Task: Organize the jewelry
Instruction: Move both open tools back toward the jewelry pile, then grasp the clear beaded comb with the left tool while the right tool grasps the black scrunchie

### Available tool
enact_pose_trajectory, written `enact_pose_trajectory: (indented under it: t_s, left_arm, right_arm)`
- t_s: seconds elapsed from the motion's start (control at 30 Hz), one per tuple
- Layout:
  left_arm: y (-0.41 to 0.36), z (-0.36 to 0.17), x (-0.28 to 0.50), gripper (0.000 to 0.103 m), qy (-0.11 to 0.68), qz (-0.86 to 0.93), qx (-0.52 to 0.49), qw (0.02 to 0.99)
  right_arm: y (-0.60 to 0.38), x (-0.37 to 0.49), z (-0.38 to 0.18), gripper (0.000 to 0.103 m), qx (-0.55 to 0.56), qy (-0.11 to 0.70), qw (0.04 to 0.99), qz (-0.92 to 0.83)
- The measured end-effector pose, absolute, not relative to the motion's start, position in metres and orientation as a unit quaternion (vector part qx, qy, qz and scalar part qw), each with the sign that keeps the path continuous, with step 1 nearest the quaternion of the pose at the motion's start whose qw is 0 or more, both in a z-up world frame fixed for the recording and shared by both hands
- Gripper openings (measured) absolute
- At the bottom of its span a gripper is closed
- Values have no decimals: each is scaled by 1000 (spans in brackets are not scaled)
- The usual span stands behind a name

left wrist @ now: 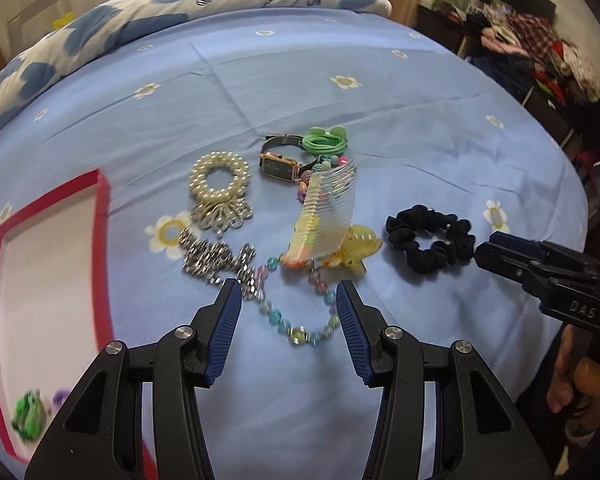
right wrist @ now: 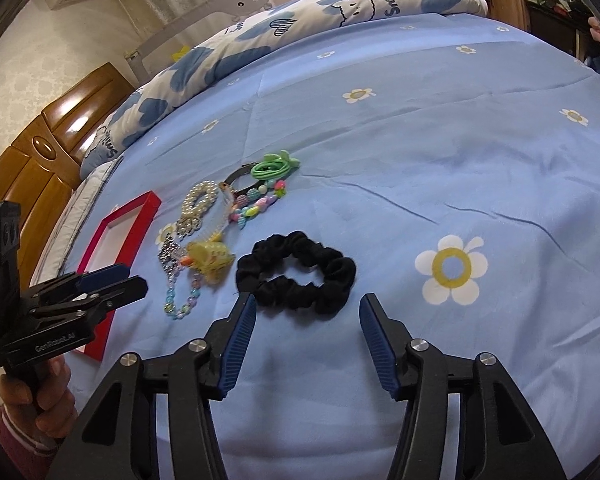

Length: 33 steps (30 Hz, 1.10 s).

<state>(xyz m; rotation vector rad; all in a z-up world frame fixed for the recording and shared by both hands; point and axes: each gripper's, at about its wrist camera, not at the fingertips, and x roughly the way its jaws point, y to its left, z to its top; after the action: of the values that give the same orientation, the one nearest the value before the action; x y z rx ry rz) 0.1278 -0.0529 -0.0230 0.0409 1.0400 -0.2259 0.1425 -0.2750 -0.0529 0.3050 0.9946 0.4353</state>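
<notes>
Jewelry lies in a cluster on the blue bed sheet. My left gripper [left wrist: 289,290] is open and empty, its fingers on either side of a pastel bead necklace [left wrist: 296,334]. Beyond it lie a silver chain bracelet [left wrist: 210,258], a pearl scrunchie [left wrist: 219,178], a watch [left wrist: 280,164], a green hair tie [left wrist: 325,142], a comb [left wrist: 326,212] and a yellow claw clip [left wrist: 354,250]. My right gripper [right wrist: 307,307] is open and empty just in front of a black scrunchie [right wrist: 296,270]. A red-rimmed tray [left wrist: 52,208] at the left holds a green item [left wrist: 28,414].
A folded blue-and-white quilt [right wrist: 284,26] lies along the far side of the bed. A wooden headboard [right wrist: 40,152] is at the left. A shelf with piled clothes [left wrist: 540,64] stands at the right. The sheet right of the scrunchie is bare.
</notes>
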Motion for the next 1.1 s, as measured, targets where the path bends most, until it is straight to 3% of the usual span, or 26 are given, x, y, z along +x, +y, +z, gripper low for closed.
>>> enact_pose_trajectory:
  t_s: [0.1,0.33,0.43,0.47,0.6,0.77,1.1]
  left_arm:
    - [-58,-31,140,43,499,-115,30,859]
    - [-62,-45,164,14,506,-134,26,851]
    - [-62,-45,167,14,500,-140,19,855]
    - [-61,-44,167,14,496,-141,16,857]
    - [-57,-39,167,13,486,-145,-2,862]
    - [-48,-28,158,8,475,-147,-25,867]
    - [-22,-5,129,8,451,-132,-61,881]
  right_arm:
    - [-275,148,-57,56,147,476,842,209]
    - [-266,162,-69,56,141,482,839,209]
    - [-262,168,-75,54,131,486,839,207]
    - [-261,169,-76,49,126,486,840,205]
    - [-260,172,-78,15,120,484,844,198]
    - [-262,167,-71,9,129,471,848,206]
    - [-259,154,-40,8,138,445,854,231]
